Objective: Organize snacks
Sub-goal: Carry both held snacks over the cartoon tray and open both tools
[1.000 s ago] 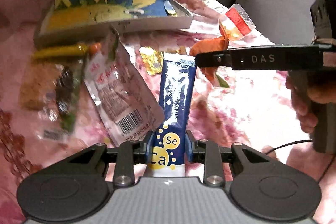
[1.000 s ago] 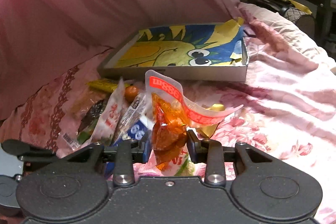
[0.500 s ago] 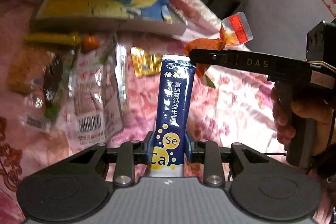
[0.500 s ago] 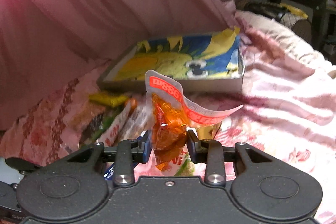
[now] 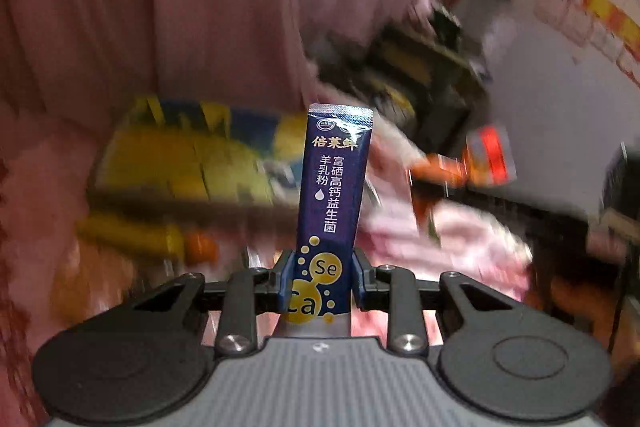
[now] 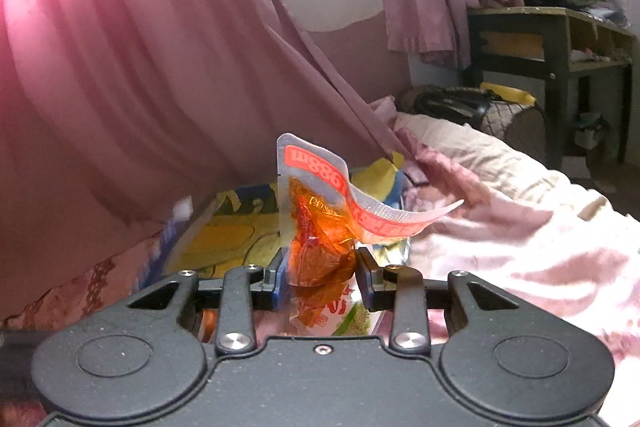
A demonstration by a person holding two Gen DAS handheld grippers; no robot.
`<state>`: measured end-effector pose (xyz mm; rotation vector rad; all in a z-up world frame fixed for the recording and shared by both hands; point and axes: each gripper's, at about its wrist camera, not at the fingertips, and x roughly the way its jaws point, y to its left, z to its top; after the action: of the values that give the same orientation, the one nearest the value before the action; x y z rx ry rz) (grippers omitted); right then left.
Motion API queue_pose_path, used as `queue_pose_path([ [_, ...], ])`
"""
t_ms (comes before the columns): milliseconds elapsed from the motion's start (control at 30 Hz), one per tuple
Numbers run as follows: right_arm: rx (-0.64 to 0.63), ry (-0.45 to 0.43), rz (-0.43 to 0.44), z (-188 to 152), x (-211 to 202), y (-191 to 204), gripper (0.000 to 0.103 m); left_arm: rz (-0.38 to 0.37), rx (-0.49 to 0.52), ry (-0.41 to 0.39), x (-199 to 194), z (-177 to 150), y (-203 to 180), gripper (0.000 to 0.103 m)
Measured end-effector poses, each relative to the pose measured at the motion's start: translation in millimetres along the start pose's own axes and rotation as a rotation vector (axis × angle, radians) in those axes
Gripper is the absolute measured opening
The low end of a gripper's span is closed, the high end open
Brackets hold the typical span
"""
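Note:
My left gripper [image 5: 322, 277] is shut on a dark blue stick sachet [image 5: 334, 195] with gold print, held upright above the bed. My right gripper [image 6: 322, 275] is shut on an orange-red snack pouch [image 6: 316, 227] with a clear curled top. That pouch also shows blurred at the right of the left wrist view [image 5: 480, 159]. The shallow box with a yellow and blue cartoon print [image 5: 192, 159] lies ahead of both grippers and shows in the right wrist view [image 6: 240, 231] just beyond the pouch.
A yellow packet [image 5: 132, 235] and a small orange snack [image 5: 202, 247] lie in front of the box on the pink floral bedcover [image 6: 520, 247]. A pink curtain [image 6: 160, 67] hangs behind. A dark wooden table [image 6: 552, 39] stands at the far right.
Both grippers have risen and tilted up, each still holding its snack. The loose snacks on the bed have dropped out of view and the box now sits nearer ahead.

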<state>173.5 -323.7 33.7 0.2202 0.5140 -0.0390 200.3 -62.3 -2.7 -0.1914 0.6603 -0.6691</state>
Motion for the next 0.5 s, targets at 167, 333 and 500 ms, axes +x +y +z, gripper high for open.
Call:
queue_pose_path([
  [167, 0.013, -0.011, 0.019, 3.4, 36.3, 1.3, 0.036, 0.139, 0.006, -0.107, 33.0, 37.6, 15.5, 0.032],
  [333, 0.008, -0.013, 0.037, 6.6, 72.8, 18.3, 0.036, 0.196, -0.055, -0.134, 61.4, 65.6, 44.8, 0.032],
  [500, -0.076, -0.006, 0.039, 5.7, 114.6, 48.3, 0.036, 0.221, -0.092, -0.156, 83.9, 73.4, 73.6, 0.032],
])
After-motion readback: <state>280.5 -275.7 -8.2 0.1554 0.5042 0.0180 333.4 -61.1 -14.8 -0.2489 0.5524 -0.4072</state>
